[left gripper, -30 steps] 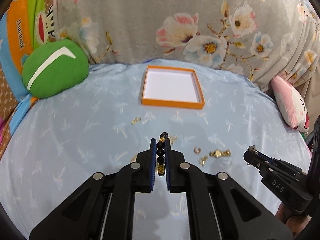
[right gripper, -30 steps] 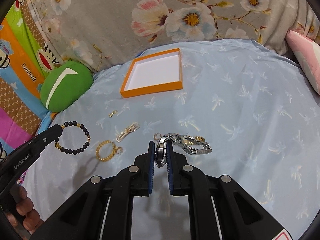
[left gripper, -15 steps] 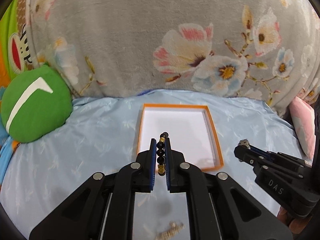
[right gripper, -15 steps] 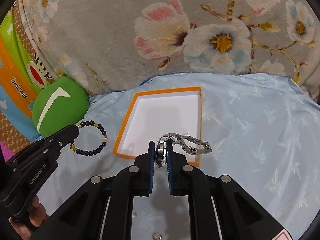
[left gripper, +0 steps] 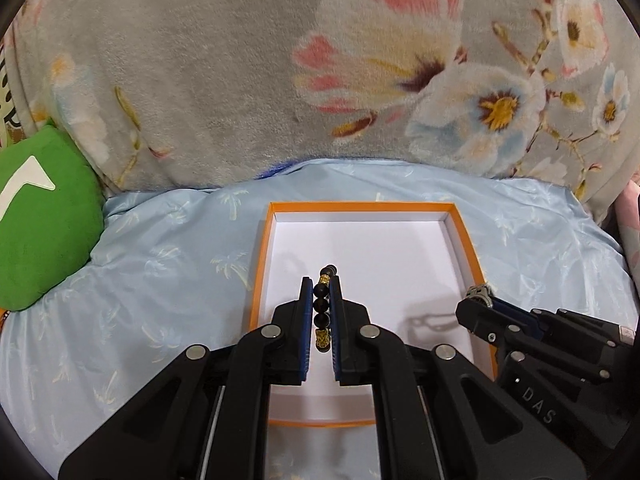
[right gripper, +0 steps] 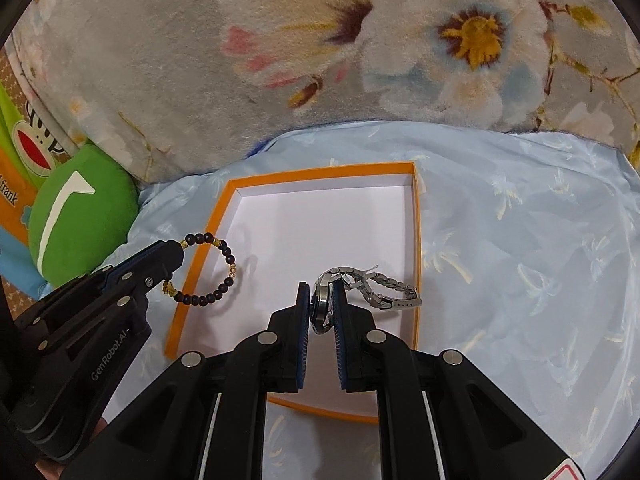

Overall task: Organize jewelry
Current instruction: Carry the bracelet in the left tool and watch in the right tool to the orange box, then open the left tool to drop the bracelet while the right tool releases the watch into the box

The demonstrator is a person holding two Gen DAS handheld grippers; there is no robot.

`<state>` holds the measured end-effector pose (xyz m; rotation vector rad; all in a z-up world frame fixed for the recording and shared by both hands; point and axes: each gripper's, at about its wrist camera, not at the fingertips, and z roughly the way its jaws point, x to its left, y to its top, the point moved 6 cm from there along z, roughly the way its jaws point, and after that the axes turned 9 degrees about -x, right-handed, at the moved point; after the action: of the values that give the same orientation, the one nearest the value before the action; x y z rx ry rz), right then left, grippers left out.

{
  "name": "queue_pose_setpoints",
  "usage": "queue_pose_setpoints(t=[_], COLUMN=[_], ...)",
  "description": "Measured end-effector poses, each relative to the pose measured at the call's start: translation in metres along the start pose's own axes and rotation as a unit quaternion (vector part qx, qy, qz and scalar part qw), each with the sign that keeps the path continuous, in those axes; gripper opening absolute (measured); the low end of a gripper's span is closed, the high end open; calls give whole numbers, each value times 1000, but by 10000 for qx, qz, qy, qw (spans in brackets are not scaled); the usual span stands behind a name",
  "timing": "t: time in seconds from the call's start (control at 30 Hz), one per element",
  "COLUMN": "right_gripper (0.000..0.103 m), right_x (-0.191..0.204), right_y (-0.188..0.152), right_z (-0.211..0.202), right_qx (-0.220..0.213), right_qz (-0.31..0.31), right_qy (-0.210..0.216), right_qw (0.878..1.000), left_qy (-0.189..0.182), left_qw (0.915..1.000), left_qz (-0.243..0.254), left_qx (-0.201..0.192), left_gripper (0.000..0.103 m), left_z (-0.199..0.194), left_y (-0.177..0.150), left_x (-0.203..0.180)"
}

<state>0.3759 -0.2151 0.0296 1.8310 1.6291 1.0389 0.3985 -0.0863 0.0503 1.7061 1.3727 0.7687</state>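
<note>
An orange-rimmed box [left gripper: 466,240] with a white floor lies on the light blue sheet; it also shows in the right wrist view [right gripper: 417,240]. My left gripper [left gripper: 321,304] is shut on a bracelet of dark beads with gold charms [left gripper: 322,308] and holds it above the box. In the right wrist view the bracelet [right gripper: 224,276] hangs as a loop over the box's left edge. My right gripper [right gripper: 322,304] is shut on a silver metal watch [right gripper: 372,288], whose band trails right above the box. The right gripper also shows in the left wrist view [left gripper: 480,296].
A grey floral blanket [left gripper: 320,60] rises right behind the box. A green plush cushion [left gripper: 40,216] lies at the left, also in the right wrist view [right gripper: 80,216]. A pink pillow edge [left gripper: 632,216] is at the far right. Blue sheet [right gripper: 540,260] spreads around the box.
Both grippers have moved forward from the scattered jewelry to hang over the orange box, each still holding its piece. The loose jewelry has dropped out of view.
</note>
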Motion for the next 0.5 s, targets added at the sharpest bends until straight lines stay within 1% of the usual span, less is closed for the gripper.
queue_pose_setpoints(t=[0.1,0.27,0.37,0.43,0.5], right_gripper=[17,17,17,17,17], right_x=[-2,-6,-7,-8,-10], right_y=[-2,-2,-5,-12,-22], right_z=[6,4,0,-3,-6], right_qx=[-2,-93,-95,-68,2], right_qz=[4,37,51,43,41], right_qy=[-49,-74,-89,-69,-53], right_qw=[10000,9999,9999,9999,10000], left_qy=[17,30,24,70,115], left_qw=[10000,10000,9999,9999,9999], left_qz=[16,-23,-102,-115,-77], left_qx=[48,70,76,67,102], left_gripper=[7,9,22,36,38], left_z=[9,16,15,13,10], left_y=[-2,-6,-9,-11,-16], left_x=[-1,-2,0,1,2])
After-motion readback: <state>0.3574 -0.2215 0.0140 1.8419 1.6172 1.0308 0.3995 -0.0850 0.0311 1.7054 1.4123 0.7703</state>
